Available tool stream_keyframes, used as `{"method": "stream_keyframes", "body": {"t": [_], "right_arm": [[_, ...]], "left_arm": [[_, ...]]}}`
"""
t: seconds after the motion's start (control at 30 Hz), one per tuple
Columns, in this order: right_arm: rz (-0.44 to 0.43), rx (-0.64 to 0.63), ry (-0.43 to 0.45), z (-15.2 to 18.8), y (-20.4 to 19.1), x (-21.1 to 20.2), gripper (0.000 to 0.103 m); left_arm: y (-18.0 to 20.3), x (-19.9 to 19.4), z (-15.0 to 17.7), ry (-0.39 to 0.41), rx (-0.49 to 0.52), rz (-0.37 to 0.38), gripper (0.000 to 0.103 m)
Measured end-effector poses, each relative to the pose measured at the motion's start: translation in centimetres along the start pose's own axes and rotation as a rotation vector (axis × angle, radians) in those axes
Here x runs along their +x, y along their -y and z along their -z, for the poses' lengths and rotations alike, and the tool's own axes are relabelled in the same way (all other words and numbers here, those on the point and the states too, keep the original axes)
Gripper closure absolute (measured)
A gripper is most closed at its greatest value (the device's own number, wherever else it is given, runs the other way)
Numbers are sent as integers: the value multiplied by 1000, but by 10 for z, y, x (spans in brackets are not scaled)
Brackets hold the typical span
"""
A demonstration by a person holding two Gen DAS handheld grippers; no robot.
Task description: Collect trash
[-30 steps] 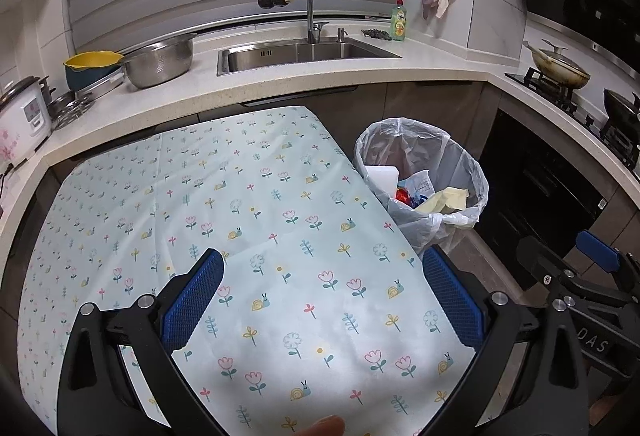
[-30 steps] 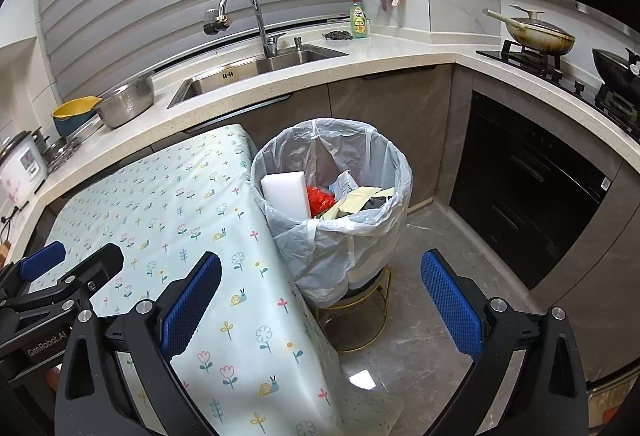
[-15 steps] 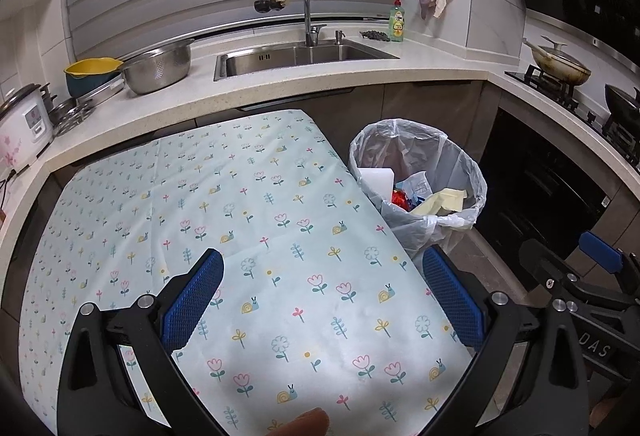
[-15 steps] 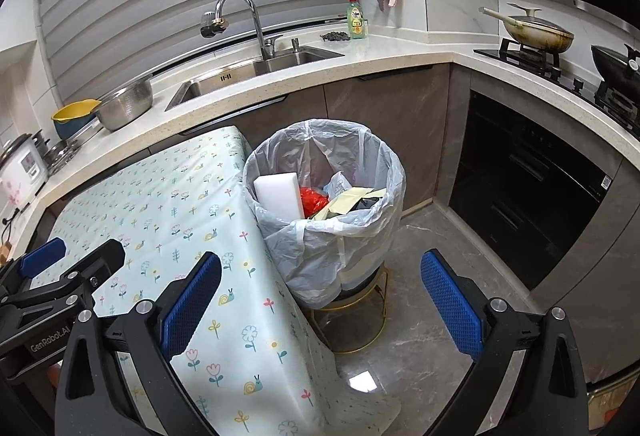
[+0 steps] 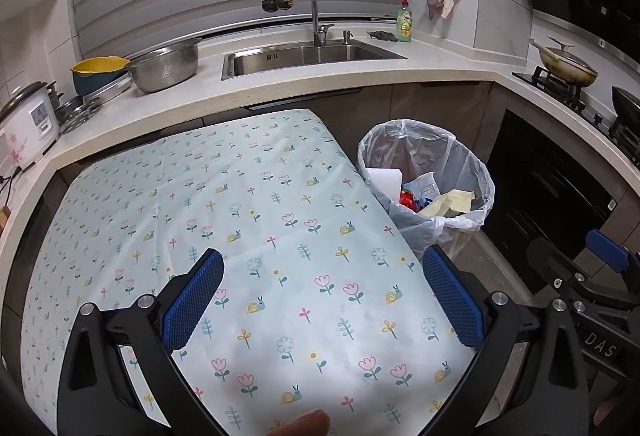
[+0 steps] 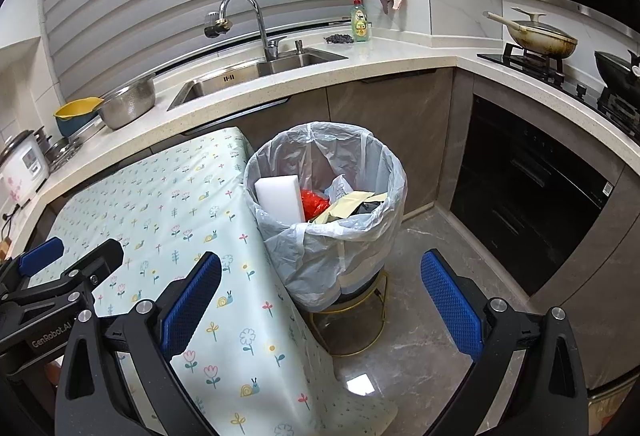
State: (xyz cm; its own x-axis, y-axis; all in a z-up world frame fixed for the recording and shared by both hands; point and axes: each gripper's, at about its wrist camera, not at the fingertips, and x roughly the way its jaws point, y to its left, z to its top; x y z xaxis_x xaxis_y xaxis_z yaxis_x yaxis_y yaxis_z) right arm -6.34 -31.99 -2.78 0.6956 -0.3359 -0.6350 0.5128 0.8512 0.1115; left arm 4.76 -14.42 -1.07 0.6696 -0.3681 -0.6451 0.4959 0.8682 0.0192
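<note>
A bin lined with a clear plastic bag [image 6: 326, 172] stands on a yellow wire stand beside the table's right edge. It holds a white foam block [image 6: 280, 196], a red wrapper [image 6: 314, 202] and yellowish paper [image 6: 352, 204]. The bin also shows in the left wrist view [image 5: 424, 172]. My left gripper [image 5: 322, 302] is open and empty above the table with the flowered cloth [image 5: 240, 204]. My right gripper [image 6: 320, 302] is open and empty, in front of the bin above the floor. No loose trash shows on the cloth.
A counter with a sink [image 5: 308, 54] and tap runs behind the table. A metal colander [image 5: 166, 64], a yellow bowl and a rice cooker [image 5: 26, 120] stand at the left. A stove with a pan [image 6: 536, 36] and an oven [image 6: 524, 192] are at the right.
Both grippers have drawn back a little from the table and bin, so these look smaller and farther. Both stay open and empty.
</note>
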Motion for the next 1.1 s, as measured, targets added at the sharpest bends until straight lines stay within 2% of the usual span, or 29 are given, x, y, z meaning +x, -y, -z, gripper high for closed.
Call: {"method": "stream_keyframes", "body": {"t": [1.1], "right_arm": [[-3,-26,-9,-4,1,9,7]], "left_arm": [[-8,11,1,-14,-24,-44,8]]}}
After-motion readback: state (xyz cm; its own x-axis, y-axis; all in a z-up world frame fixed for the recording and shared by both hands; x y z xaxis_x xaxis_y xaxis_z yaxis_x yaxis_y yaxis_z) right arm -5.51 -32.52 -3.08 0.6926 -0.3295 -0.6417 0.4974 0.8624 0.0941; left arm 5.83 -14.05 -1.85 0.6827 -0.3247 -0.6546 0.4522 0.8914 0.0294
